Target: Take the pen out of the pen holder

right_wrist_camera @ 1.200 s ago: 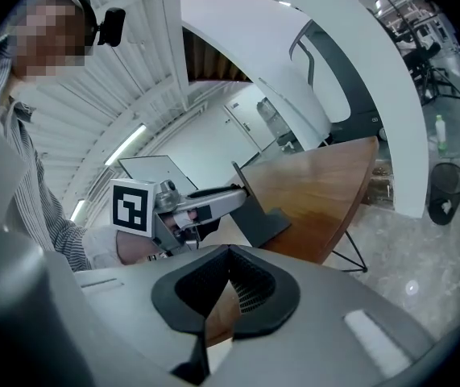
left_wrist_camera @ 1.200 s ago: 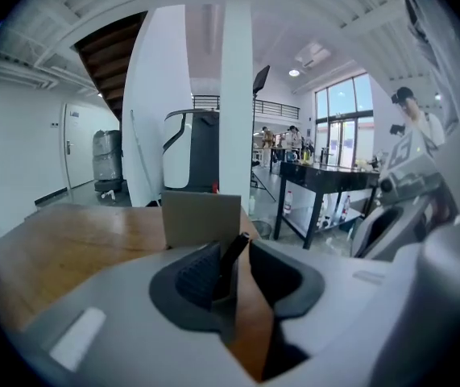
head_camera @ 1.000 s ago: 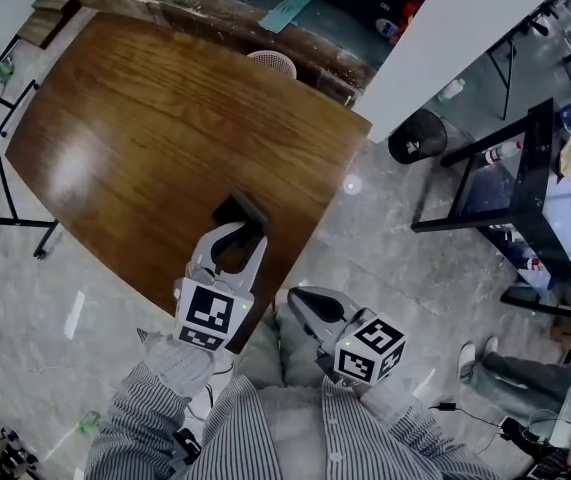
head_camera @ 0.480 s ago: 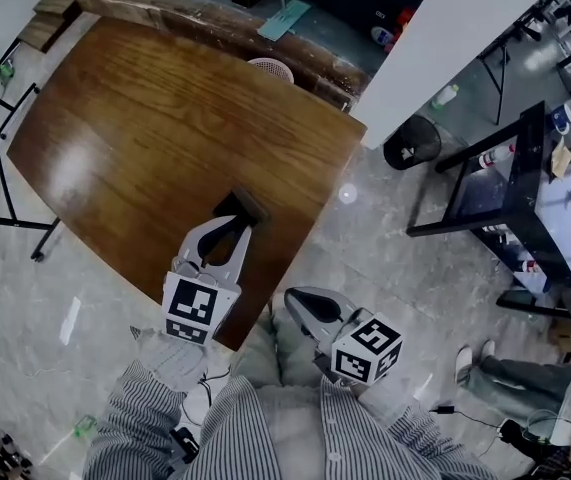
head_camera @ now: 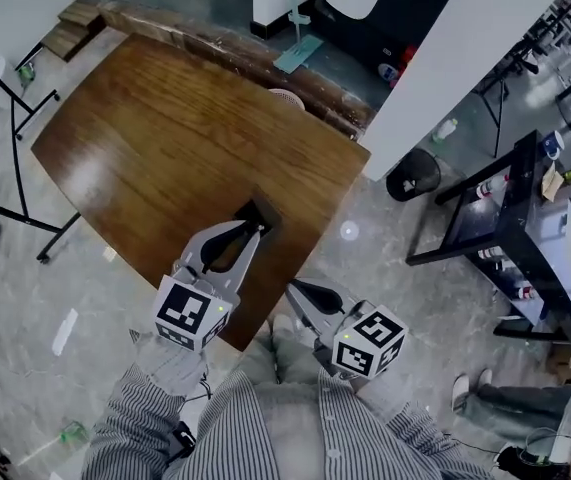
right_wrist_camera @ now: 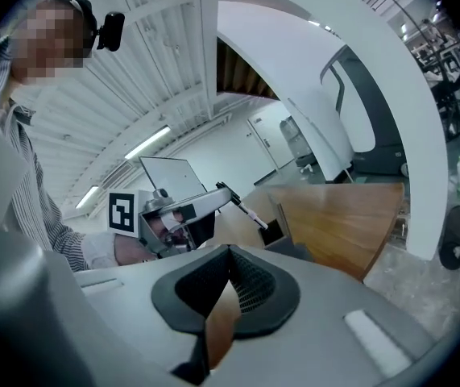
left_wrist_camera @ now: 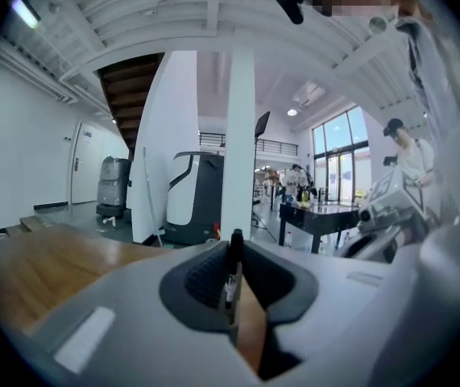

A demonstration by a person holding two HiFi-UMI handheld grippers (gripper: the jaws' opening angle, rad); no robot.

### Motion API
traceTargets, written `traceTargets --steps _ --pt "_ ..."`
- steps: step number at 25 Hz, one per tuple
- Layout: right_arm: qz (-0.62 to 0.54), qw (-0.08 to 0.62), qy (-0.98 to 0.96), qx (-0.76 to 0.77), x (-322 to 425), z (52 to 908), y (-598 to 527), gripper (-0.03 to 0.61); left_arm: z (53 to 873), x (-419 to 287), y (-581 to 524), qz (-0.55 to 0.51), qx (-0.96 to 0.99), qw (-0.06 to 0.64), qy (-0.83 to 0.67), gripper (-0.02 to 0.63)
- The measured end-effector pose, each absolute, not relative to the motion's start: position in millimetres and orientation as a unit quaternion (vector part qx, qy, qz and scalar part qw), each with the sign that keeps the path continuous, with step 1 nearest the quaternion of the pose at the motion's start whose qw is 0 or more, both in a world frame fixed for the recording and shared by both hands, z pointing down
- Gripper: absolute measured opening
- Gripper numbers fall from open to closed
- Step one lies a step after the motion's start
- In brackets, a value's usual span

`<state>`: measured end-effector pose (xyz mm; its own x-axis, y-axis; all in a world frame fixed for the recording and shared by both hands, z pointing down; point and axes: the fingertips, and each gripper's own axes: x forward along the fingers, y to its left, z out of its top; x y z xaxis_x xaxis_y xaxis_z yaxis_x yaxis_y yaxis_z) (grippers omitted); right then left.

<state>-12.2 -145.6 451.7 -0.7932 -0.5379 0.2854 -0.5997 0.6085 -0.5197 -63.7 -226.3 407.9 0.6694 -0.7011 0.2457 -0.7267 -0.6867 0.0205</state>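
A black pen point(left_wrist_camera: 231, 276) stands upright between the ribbed pads of my left gripper point(left_wrist_camera: 236, 250), which is shut on it. In the right gripper view the pen point(right_wrist_camera: 246, 210) slants down from the left gripper's tips, its lower end just over the black pen holder point(right_wrist_camera: 273, 233). In the head view the left gripper point(head_camera: 253, 230) reaches to the pen holder point(head_camera: 262, 215) near the brown table's point(head_camera: 165, 138) near edge. My right gripper point(head_camera: 293, 288) hovers off the table's edge, close to my body. Its jaws point(right_wrist_camera: 230, 252) are shut with nothing between them.
A white basket point(head_camera: 285, 98) sits beyond the table's far edge. A black bin point(head_camera: 405, 180) stands on the floor to the right, near a black shelf frame point(head_camera: 505, 218). A white pillar point(head_camera: 445, 48) rises behind. A person point(left_wrist_camera: 411, 156) stands far right.
The left gripper's jaws, wide apart around the holder a second ago, have closed on the pen and risen. The right gripper has lifted a little too.
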Motion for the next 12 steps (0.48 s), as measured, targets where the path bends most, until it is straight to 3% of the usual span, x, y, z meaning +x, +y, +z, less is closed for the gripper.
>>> traceTargets --steps 6,12 --pt "0.259 0.035 -0.915 0.307 -20 415 -151 -0.002 353 -84 -203 0.053 0.914 0.039 -0.4 0.049" --pt "0.234 0.032 -0.925 0.297 -26 400 -136 -0.002 348 -94 -162 -0.001 0.904 0.099 -0.416 0.049"
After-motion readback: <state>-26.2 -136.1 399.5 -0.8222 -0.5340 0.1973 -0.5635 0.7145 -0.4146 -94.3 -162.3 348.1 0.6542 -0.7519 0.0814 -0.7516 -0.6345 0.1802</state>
